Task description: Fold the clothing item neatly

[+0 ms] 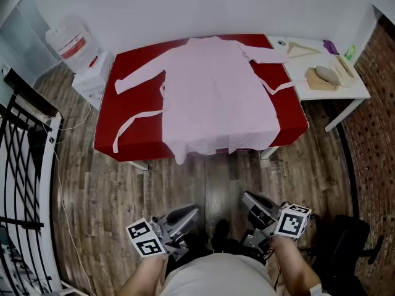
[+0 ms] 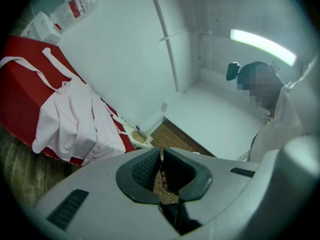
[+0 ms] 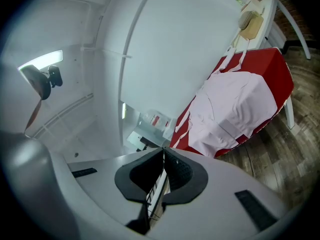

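I have both claws clenched with nothing in them: the left claw point(image 1: 185, 214) point(image 2: 161, 160) and the right claw point(image 1: 254, 200) point(image 3: 164, 160) each show their pads pressed together on air. They sit low and close to my body, side by side.

The pale pink fabric robe point(image 1: 216, 97) point(image 2: 75, 119) point(image 3: 230, 109) is well ahead of both claws, across a strip of wooden floor point(image 1: 203, 177). It lies spread open on the red-covered bench point(image 1: 133, 134) point(image 2: 20, 99) point(image 3: 282, 79), slightly nearer the right claw's side. Its 2 sleeves point(image 1: 139, 76) are stretched outward, and the thin belt point(image 1: 133, 119) trails loose towards the left claw's side. The hem point(image 1: 210, 150) hangs over the bench edge closest to the claws.

As I read it, the folding has not begun: I see 0 folds. Still left are reaching the bench, bringing in the sleeves and belt, and folding the body down into a neat stack.
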A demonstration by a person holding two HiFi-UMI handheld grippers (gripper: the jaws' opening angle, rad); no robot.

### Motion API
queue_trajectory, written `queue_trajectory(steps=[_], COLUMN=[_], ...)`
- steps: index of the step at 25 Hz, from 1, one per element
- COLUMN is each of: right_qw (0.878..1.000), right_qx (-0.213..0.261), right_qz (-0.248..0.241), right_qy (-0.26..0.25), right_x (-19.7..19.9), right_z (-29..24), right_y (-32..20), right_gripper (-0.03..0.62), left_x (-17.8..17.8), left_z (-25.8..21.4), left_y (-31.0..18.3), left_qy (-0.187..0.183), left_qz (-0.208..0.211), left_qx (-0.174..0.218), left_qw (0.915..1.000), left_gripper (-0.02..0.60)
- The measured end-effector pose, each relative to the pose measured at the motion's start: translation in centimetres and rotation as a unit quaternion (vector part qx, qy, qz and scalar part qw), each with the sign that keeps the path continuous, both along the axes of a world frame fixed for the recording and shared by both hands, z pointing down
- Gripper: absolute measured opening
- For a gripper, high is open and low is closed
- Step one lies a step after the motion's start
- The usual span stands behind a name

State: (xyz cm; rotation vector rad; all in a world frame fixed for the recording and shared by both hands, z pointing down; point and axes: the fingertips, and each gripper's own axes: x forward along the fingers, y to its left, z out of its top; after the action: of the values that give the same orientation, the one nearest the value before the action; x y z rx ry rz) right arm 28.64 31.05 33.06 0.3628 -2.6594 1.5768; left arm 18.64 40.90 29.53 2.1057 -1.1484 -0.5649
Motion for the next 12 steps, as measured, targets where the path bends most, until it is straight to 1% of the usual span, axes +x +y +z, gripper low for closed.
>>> queue_trajectory(steps=[7, 12], right_qw=[1.000, 1.000], right_qx=[0.005, 0.015], right_qz=[-0.006, 0.001], right_qy=[0.001, 0.004], right_x=[-2.2, -5.1], right_z=[0.2, 0.3], right_y=[-1.8, -3.7], right_gripper=[0.014, 0.014], left_x=[-2.0, -5.2], left_z=[-0.3, -0.1], left_y=[-2.3, -4.6], left_qy=[-0.009, -0.009], left_qz=[0.004, 0.019], left_qx=[0.012, 0.023], left_qw=[0.9999, 0.9995], left_gripper=[0.003, 0.003])
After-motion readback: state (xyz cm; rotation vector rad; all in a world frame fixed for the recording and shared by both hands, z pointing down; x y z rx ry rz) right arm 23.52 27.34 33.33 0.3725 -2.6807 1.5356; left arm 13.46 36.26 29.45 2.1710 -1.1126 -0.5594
